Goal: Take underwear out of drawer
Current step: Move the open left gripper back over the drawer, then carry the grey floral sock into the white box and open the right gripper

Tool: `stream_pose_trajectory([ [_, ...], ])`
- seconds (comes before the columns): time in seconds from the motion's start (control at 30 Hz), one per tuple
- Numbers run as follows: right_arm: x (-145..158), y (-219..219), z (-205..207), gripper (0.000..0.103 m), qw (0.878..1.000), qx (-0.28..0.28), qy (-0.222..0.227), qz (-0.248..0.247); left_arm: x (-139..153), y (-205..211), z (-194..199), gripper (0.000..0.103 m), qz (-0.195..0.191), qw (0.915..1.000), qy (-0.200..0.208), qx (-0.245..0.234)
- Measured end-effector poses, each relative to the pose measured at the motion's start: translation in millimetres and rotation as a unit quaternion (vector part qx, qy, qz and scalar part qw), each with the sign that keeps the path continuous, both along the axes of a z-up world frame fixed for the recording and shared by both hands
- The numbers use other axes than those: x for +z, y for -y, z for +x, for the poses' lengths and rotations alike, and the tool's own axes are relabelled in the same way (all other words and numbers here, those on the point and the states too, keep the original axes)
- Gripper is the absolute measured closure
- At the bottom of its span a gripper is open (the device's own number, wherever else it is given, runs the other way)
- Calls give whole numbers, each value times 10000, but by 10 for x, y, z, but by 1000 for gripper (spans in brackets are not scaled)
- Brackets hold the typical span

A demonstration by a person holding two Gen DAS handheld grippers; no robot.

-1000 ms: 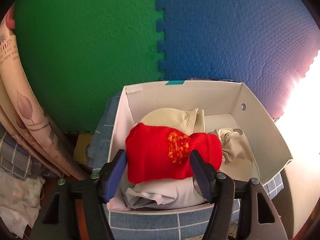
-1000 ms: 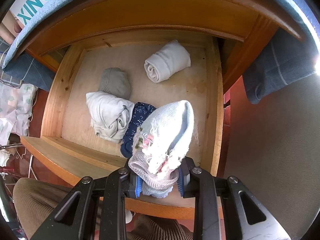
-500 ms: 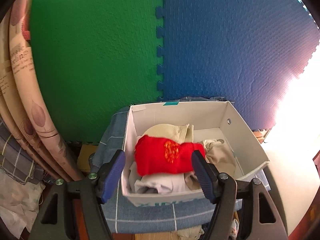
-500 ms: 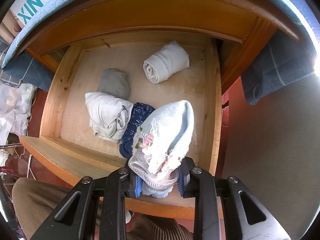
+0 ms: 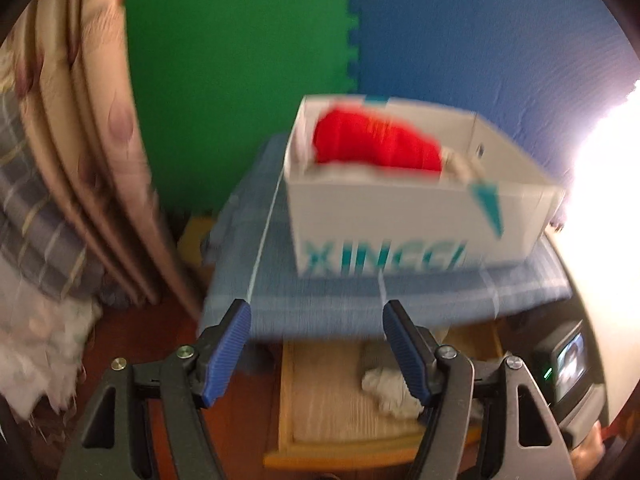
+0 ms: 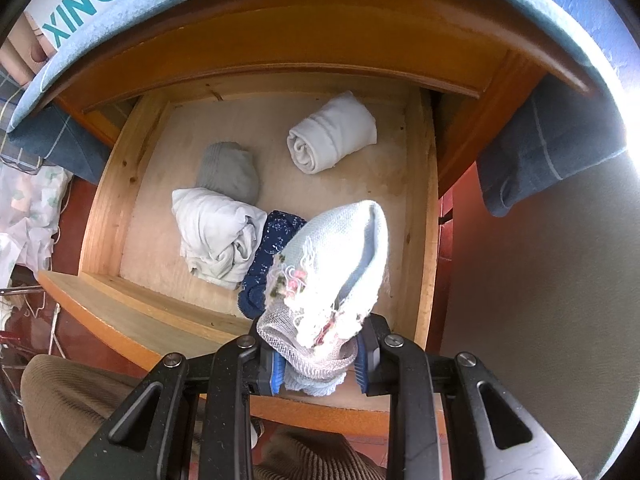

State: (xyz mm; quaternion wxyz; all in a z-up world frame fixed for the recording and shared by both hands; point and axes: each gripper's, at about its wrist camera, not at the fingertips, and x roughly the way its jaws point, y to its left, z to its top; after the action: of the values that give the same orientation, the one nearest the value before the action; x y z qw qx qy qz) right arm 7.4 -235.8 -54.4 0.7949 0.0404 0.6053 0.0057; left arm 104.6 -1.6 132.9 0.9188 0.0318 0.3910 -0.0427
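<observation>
My right gripper (image 6: 318, 364) is shut on a light blue lace-trimmed underwear (image 6: 340, 264), held just above the open wooden drawer (image 6: 112, 200). On the drawer's floor lie a white rolled piece (image 6: 332, 134), a grey piece (image 6: 230, 170), a crumpled white piece (image 6: 216, 232) and a dark blue patterned piece (image 6: 268, 252). My left gripper (image 5: 316, 354) is open and holds nothing. It hangs in front of the white box (image 5: 400, 216), which contains a red garment (image 5: 376, 144). Below its fingers, part of the drawer (image 5: 320, 400) shows with a white piece (image 5: 390, 392) inside.
The white box stands on a blue checked cloth (image 5: 360, 292) covering the cabinet top. Green and blue foam mats (image 5: 240, 40) line the wall behind. A patterned curtain (image 5: 80, 120) hangs at the left. A person's brown-trousered leg (image 6: 80, 408) is below the drawer front.
The left gripper has pulled back and down from over the box, so the box's front and the drawer below now show. The right gripper has held still with the underwear.
</observation>
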Motion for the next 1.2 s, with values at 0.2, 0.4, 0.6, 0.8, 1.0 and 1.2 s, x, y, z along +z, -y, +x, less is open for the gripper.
stream_pose_trajectory([
  [0.2,63,-29,-39,78,9998,29,143,-118,-772,-52,-259,33,-31,9983,-466,340],
  [0.4,176,-8,-92,78,9991,50,420,-20,-1181,-34,-384,33,-43,9967,-646,499],
  [0.6,257,29,-123,78,9986,-6,524,57,-1240,-37,-384,33,-120,9963,-671,517],
  [0.8,379,11,-162,78,9982,50,597,43,-1321,-126,-364,33,-289,9943,-765,688],
  [1.0,598,-10,-204,78,9968,60,790,134,-1330,-224,-374,33,-447,9927,-740,843],
  [1.2,923,-10,-209,78,9946,141,1020,154,-1318,-228,-372,33,-455,9929,-697,850],
])
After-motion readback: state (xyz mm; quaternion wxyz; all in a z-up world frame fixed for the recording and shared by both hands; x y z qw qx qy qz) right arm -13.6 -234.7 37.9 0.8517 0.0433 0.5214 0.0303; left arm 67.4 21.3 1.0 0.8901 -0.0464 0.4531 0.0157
